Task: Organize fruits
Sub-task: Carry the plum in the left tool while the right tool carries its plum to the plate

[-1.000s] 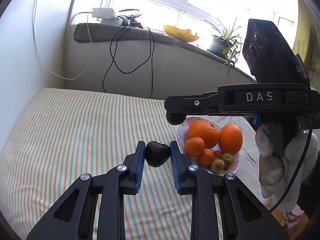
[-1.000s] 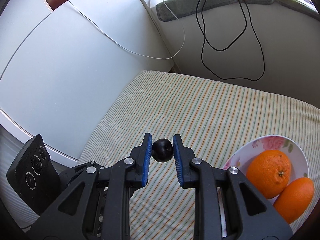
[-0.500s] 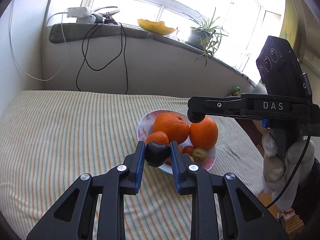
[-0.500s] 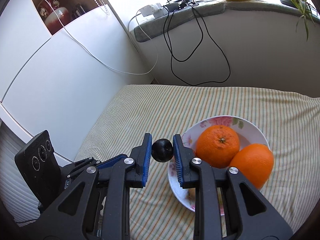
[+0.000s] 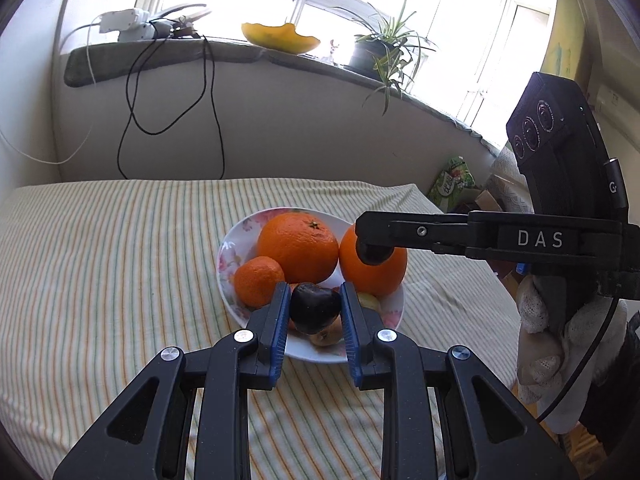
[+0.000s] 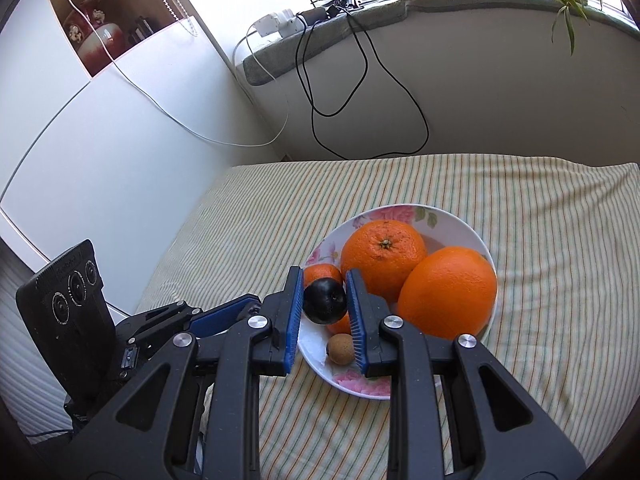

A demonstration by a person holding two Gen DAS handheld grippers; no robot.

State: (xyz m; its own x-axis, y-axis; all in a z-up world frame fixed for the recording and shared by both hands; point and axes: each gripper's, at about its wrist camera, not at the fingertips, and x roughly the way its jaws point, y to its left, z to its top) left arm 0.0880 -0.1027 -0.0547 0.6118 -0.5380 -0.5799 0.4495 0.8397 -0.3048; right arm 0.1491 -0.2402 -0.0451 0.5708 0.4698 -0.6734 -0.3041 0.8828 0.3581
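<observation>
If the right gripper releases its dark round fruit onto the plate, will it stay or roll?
The dark round fruit looks smooth and round, so it probably rolls easily. The plate is shallow and crowded by the oranges, so it may settle against them or slip over the rim.

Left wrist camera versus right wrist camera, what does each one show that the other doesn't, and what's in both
Only the left wrist view shows the potted plant whole and the green packet past the table's edge. Only the right wrist view shows the white cabinet and its open shelf holding a red jar. Both show the floral plate of oranges, and each gripper, left gripper and right gripper, clamping a dark fruit.
</observation>
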